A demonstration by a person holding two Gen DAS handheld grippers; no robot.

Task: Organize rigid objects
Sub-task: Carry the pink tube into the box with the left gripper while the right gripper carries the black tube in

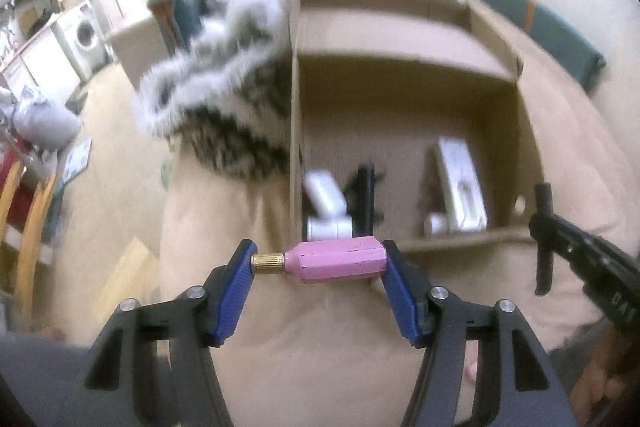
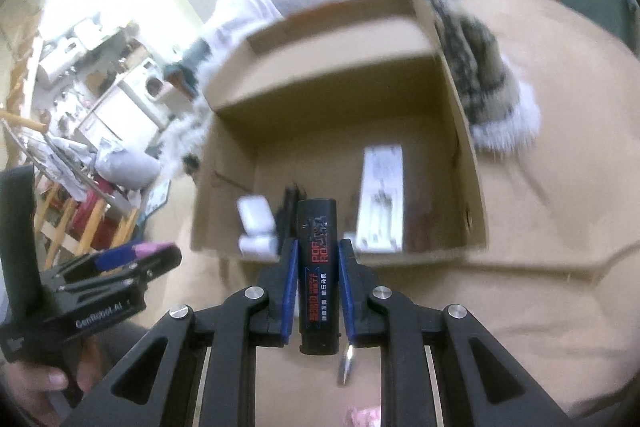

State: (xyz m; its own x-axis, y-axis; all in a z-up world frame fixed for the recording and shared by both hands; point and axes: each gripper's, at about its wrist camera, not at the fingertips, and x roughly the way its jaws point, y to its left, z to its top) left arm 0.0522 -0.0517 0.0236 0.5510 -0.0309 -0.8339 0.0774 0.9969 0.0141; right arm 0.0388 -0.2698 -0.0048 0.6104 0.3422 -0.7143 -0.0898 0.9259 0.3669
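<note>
A pink faceted piece with a brass tip [image 1: 332, 261] lies crosswise, clamped end to end between the left jaws. A black printed cylinder [image 2: 317, 267] stands lengthwise between the right jaws.

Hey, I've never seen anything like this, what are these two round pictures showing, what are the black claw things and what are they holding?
These are two handheld grippers, one in each of a person's hands, each with a fisheye camera looking along its jaws. One picture is from the left gripper, the other from the right gripper. The left one clamps a pink faceted cylinder with a brass tip end to end. The right one grips a black cylindrical tube with red lettering by its sides. Ahead, on a beige cushioned surface, sits an open brown cardboard box already holding some white items and a black one, too blurred to name. A fluffy white and patterned textile lies beside the box.
</note>
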